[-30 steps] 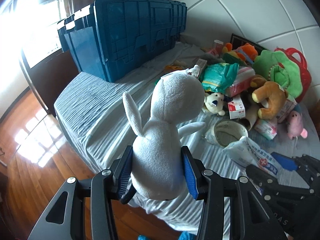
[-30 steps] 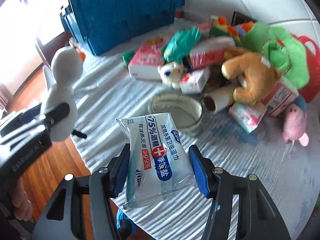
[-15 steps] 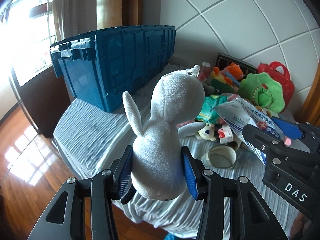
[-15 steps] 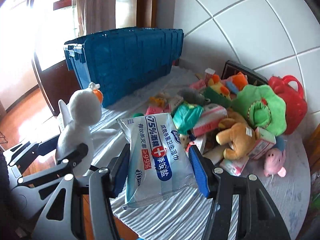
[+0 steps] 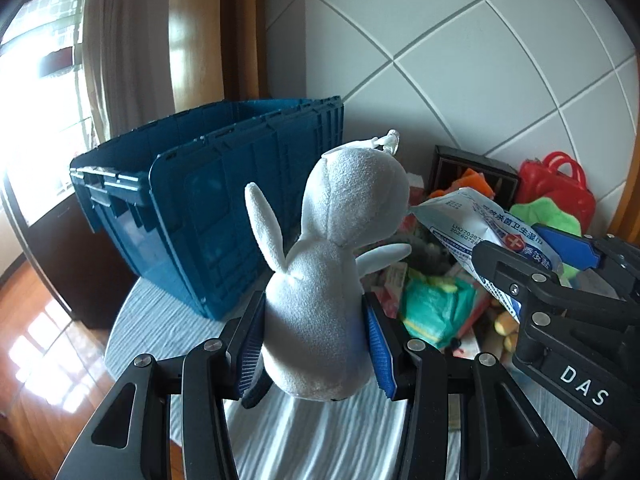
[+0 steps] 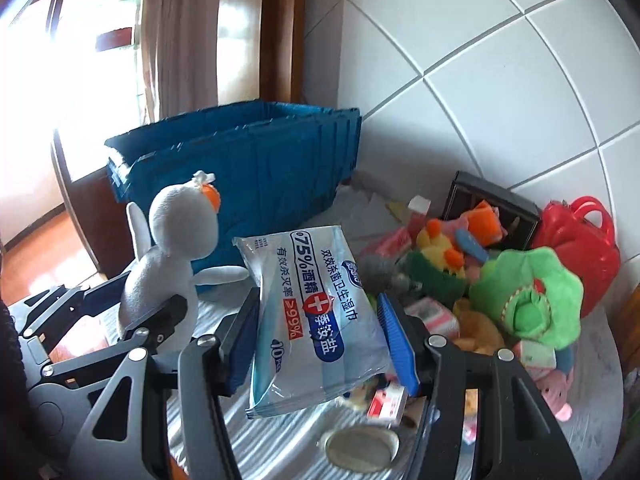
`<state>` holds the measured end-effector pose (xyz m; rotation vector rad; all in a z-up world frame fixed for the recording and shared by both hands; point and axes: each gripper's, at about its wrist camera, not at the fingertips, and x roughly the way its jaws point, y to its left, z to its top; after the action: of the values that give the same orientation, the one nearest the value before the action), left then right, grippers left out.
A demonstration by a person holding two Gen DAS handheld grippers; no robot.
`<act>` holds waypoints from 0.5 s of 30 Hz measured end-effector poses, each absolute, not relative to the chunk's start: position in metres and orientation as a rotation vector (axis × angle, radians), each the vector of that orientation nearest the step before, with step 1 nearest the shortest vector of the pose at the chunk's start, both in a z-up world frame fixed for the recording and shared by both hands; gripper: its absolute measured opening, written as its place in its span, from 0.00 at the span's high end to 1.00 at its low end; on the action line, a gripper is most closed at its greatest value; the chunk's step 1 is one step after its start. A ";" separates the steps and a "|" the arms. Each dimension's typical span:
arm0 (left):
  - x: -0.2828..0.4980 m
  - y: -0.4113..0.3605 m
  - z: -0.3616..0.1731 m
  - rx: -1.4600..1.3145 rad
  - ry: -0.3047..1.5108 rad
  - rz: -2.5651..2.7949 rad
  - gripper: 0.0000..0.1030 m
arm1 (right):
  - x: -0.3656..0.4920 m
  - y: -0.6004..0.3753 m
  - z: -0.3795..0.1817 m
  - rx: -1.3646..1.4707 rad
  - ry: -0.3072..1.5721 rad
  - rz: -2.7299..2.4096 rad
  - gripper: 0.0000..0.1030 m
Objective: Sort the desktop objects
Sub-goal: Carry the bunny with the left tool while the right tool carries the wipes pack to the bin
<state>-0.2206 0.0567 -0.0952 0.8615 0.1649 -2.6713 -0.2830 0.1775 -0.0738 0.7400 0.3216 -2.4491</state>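
Left wrist: tongs [image 5: 314, 344] clamp plush goose [image 5: 332, 272], blue crate [image 5: 208, 200] beyond.

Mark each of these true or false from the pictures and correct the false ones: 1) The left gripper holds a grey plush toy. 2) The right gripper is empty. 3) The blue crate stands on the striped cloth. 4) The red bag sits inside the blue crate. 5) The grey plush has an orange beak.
1) True: the left gripper is shut on the grey plush toy.
2) False: the right gripper is shut on a pack of alcohol wet wipes.
3) True: the blue crate stands on the striped cloth.
4) False: the red bag sits by the tiled wall, behind the green plush.
5) True: the orange beak shows in the right wrist view.
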 end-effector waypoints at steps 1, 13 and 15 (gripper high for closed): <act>-0.225 0.053 -0.091 0.850 0.165 -2.677 0.55 | -0.288 0.174 -0.069 0.727 0.326 -2.454 0.45; -0.270 -0.003 -0.031 0.664 0.101 -2.809 0.55 | -0.321 0.123 -0.016 0.605 0.300 -2.564 0.45; -0.275 -0.025 -0.020 0.628 0.083 -2.831 0.55 | -0.323 0.108 -0.007 0.578 0.286 -2.597 0.45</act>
<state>-0.2751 -0.0248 -0.0203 0.6276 0.0825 -2.8313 -0.3226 0.1082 -0.0067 0.5778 0.2863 -2.5965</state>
